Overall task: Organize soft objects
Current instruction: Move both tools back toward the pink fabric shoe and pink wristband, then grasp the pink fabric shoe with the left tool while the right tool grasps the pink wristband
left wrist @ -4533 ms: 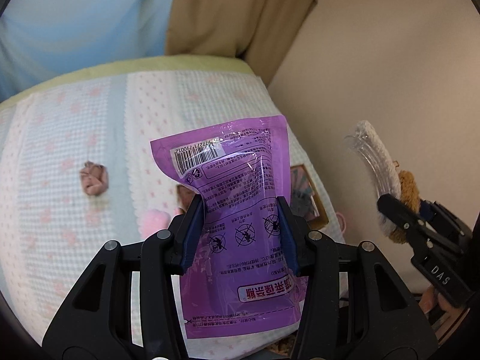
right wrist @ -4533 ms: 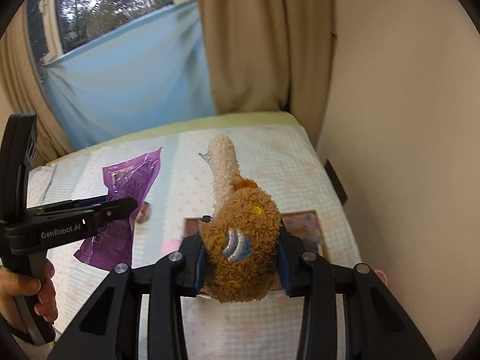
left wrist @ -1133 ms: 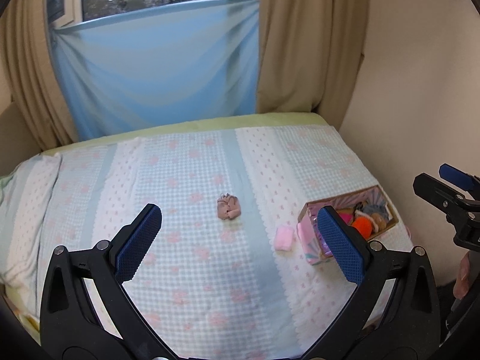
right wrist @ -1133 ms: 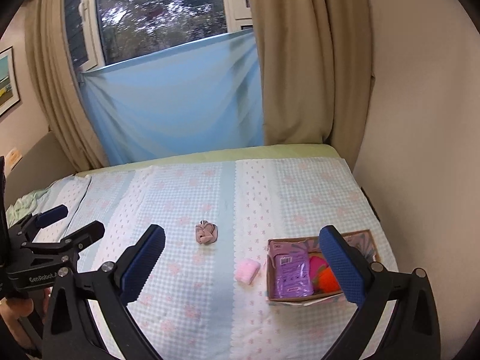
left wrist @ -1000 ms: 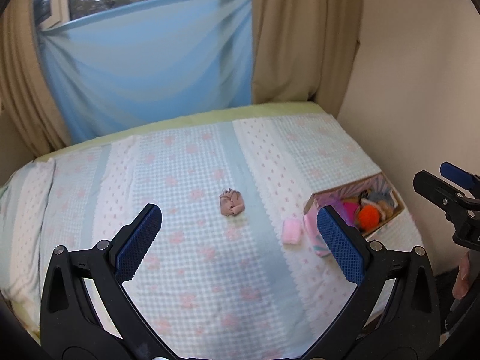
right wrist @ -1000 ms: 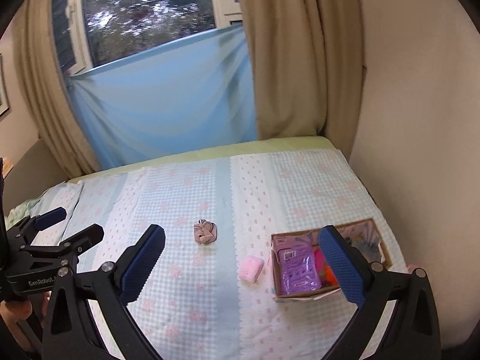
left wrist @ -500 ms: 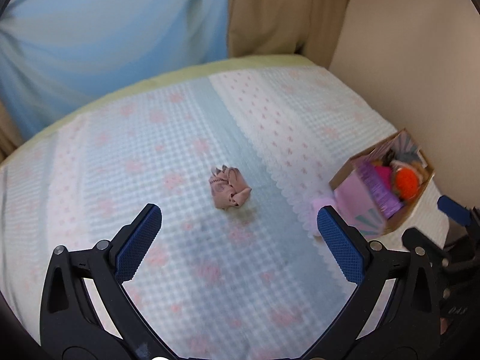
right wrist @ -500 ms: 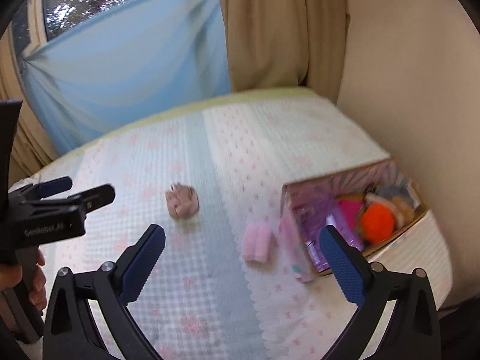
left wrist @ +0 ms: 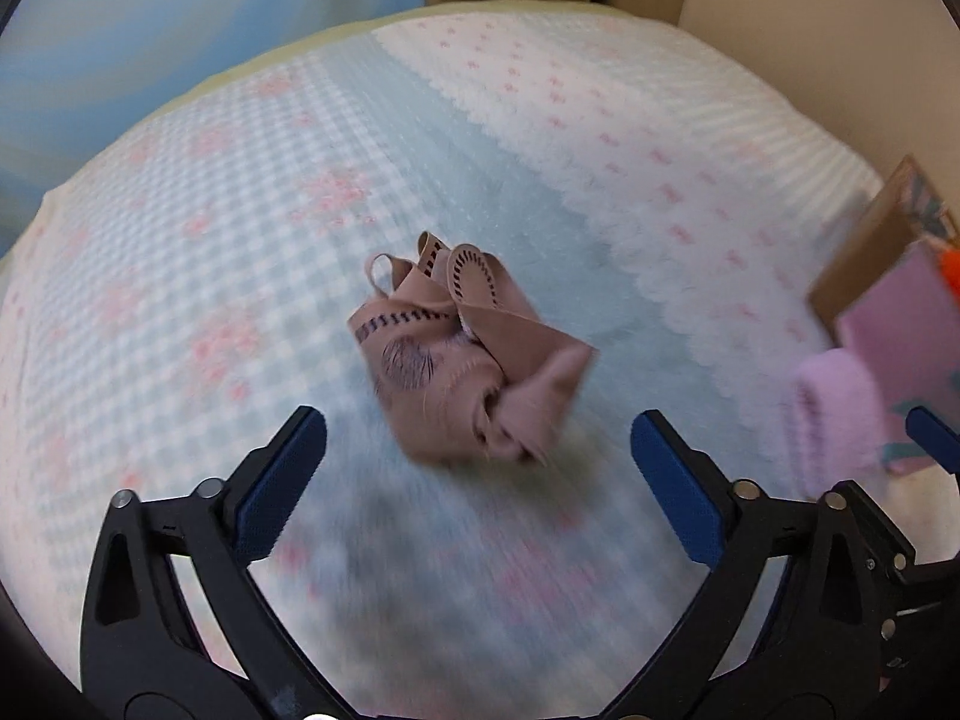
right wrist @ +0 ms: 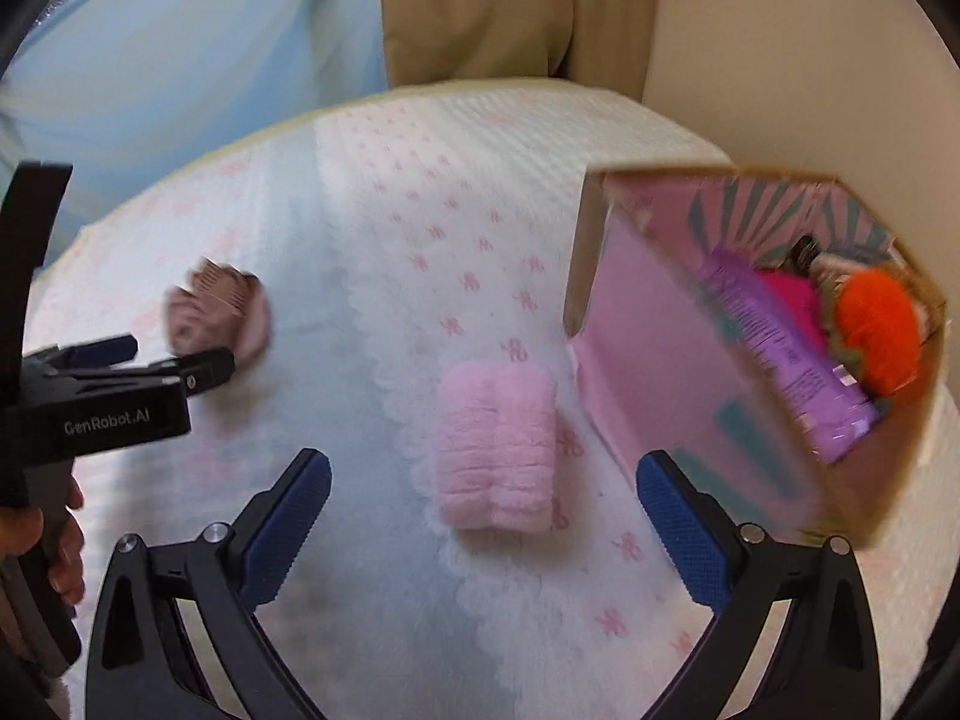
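Two soft things are left loose on the bedspread [left wrist: 180,252], and each gripper is lined up on one of them. In the left wrist view the left gripper [left wrist: 477,483] has its jaws spread wide and empty, with the crumpled tan cloth [left wrist: 462,360] at the centre of the frame, just ahead of the blue pads [left wrist: 279,486] and between their lines. In the right wrist view the right gripper [right wrist: 480,516] is likewise wide open and holds nothing, and the folded pink towel [right wrist: 495,444] lies at lower centre, just beside the near wall of the cardboard box [right wrist: 591,252] at the right of the frame, which already holds a purple pouch [right wrist: 786,354] and an orange pompom [right wrist: 879,330]. To do this well, each gripper probably should come down until the pads straddle the bulk of its item, then close on the thick middle rather than a loose flap, since the cloth would likely unfurl and drag. The towel seems best pinched across its fold so it lifts as one bundle. The box wall stands close, so the right pad needs room.
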Available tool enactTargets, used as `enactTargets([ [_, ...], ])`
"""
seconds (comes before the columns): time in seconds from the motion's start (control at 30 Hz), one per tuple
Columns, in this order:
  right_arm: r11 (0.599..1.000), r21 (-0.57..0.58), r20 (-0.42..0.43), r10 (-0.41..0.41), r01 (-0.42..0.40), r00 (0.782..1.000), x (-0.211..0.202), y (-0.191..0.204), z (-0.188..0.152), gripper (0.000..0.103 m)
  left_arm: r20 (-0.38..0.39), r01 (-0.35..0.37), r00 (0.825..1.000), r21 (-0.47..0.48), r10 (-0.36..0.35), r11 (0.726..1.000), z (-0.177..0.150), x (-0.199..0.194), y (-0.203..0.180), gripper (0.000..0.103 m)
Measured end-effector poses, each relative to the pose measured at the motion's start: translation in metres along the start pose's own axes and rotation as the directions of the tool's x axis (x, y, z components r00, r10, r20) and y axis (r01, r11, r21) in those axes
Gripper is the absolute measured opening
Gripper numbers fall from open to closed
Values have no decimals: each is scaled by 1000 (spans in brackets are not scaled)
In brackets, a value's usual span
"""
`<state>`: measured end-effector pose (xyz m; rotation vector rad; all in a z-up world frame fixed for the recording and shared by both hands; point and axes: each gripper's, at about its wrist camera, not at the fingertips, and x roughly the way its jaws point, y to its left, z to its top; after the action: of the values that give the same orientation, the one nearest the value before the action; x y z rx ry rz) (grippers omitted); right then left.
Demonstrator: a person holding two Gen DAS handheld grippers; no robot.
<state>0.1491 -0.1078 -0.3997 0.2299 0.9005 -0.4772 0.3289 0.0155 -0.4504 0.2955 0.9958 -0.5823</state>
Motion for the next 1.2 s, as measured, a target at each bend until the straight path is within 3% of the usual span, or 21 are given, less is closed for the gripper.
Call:
enactTargets([
  [0.17, 1000, 5, -39, -4, 4, 999, 41, 1, -6, 74, -2, 7, 1000, -10, -7, 1000, 9, 25, 3, 76],
  [0.37, 1000, 2, -43, -30, 31, 999, 53, -1, -2, 44, 26, -7, 1000, -7, 7, 1000, 17, 27, 1, 67],
  [0.67, 1000, 9, -13, 12, -12, 1000, 45, -3, 10, 40, 70, -11, 997, 3, 10, 1000, 20, 4, -2, 41],
  [0.93, 999, 6, 21, 41, -41, 999, 18, 1, 24, 40, 99, -14, 995, -29, 17, 999, 26, -33, 2, 40],
  [1.2, 997, -2, 68, 74, -74, 995, -42, 1, 52, 40, 139, -35, 989, -68, 44, 997, 35, -120, -6, 40],
])
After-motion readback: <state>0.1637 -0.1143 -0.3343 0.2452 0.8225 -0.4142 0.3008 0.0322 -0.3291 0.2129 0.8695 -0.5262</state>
